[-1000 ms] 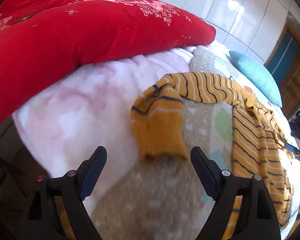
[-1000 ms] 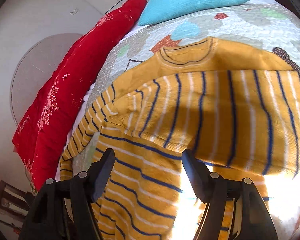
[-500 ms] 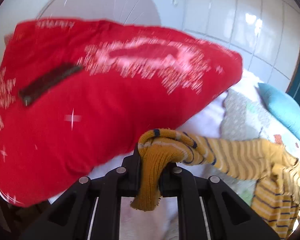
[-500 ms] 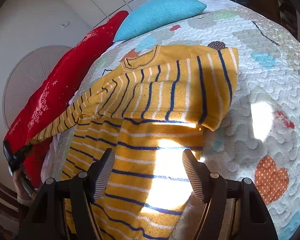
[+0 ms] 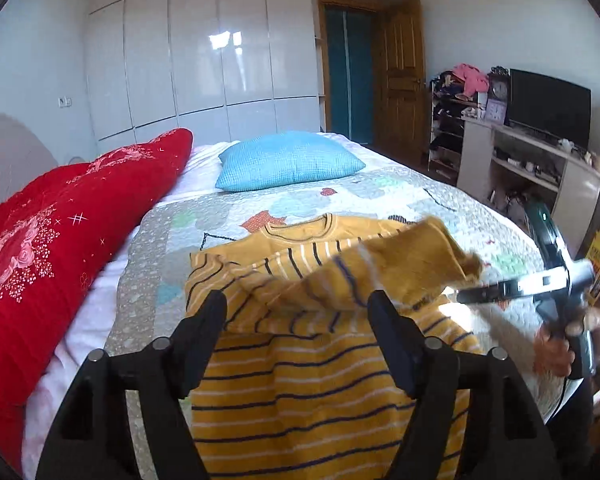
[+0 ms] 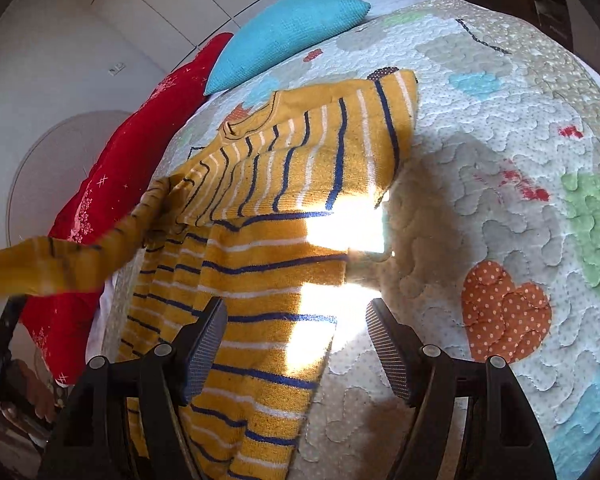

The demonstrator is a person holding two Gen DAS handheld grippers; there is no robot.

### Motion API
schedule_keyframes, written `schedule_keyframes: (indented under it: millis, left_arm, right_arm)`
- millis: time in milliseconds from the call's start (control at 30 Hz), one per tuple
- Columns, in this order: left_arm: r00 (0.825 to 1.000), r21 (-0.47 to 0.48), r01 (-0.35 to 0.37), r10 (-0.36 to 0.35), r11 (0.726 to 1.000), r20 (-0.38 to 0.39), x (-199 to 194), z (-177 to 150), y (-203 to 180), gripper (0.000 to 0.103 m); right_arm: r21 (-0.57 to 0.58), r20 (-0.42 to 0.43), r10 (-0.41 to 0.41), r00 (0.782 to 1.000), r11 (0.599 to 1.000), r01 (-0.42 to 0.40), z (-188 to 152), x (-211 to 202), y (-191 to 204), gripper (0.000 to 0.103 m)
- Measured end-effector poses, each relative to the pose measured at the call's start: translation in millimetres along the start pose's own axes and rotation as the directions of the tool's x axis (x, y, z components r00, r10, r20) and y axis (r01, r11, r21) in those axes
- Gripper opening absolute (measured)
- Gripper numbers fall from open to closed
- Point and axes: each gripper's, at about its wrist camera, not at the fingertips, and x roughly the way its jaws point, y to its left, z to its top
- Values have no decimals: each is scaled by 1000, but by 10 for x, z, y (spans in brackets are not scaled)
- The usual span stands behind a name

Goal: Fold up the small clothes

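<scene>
The left gripper (image 5: 296, 312), clamped on the sleeve cuff half a second ago, now gapes empty — the sleeve (image 5: 400, 268) is mid-flight across the striped sweater (image 5: 320, 392) on the quilt (image 6: 500, 200), so the second sleeve fold looks nearly done. Right gripper (image 6: 296, 320) hovers spread and empty over the sweater's sunlit edge; farther off, the blue pillow (image 5: 288, 160).

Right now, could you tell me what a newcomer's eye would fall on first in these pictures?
The mustard-yellow knitted sweater with navy and white stripes draws the eye first, spread on the patchwork quilted bedspread with one sleeve blurred in mid-air across its body. Next comes the big red embroidered cushion along the bed's far edge, with the turquoise pillow beyond it. Both the left gripper and right gripper hang open over the sweater.
</scene>
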Motion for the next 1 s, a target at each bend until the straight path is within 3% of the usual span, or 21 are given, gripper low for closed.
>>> schedule_keyframes:
  millis: [67,133,200,300,400,500,567,600,700,833,1000]
  left_arm:
    - [999,-16,-12,11,1000,-47,13,-227,32,73]
    - [993,-123,-15,1,992,-115,81,-467,274,73]
    - [985,-248,-31,-12,968,-171,133,-707,551,73]
    - [973,-347,-109,28,932,-230,141,-1018,788,73]
    - [968,-384,-147,54,911,-244,58,-1202,858,73]
    - [967,-439,-140,28,887,-251,72,-1303,894,73]
    - [964,-470,-139,11,872,-265,111,-1366,915,73]
    - [962,-480,-144,9,865,-273,132,-1391,929,73]
    - [960,-494,-153,10,856,-279,148,-1391,951,73]
    - [966,-491,-146,17,859,-257,121,-1321,936,73]
    - [969,-474,-142,23,869,-247,142,-1271,906,74]
  right_arm:
    - [-21,6,1,1000,1000,-1,9,-11,53,79]
    - [-41,9,10,1000,999,-9,24,21,125,79]
    - [-60,6,24,1000,998,-24,46,94,230,79]
    - [-105,10,30,999,994,-29,59,217,443,79]
    - [-221,36,-40,999,974,47,45,355,702,81]
    - [-322,37,-112,993,939,118,-21,525,848,80]
    - [-371,21,-133,991,919,131,-70,625,894,42]
    - [-395,-1,-146,989,909,134,-71,674,927,13]
    - [-451,17,-169,985,878,159,67,651,1074,11]
    - [-485,104,-145,984,856,177,530,363,1352,11]
    - [-382,151,-195,969,893,239,1121,154,1082,11]
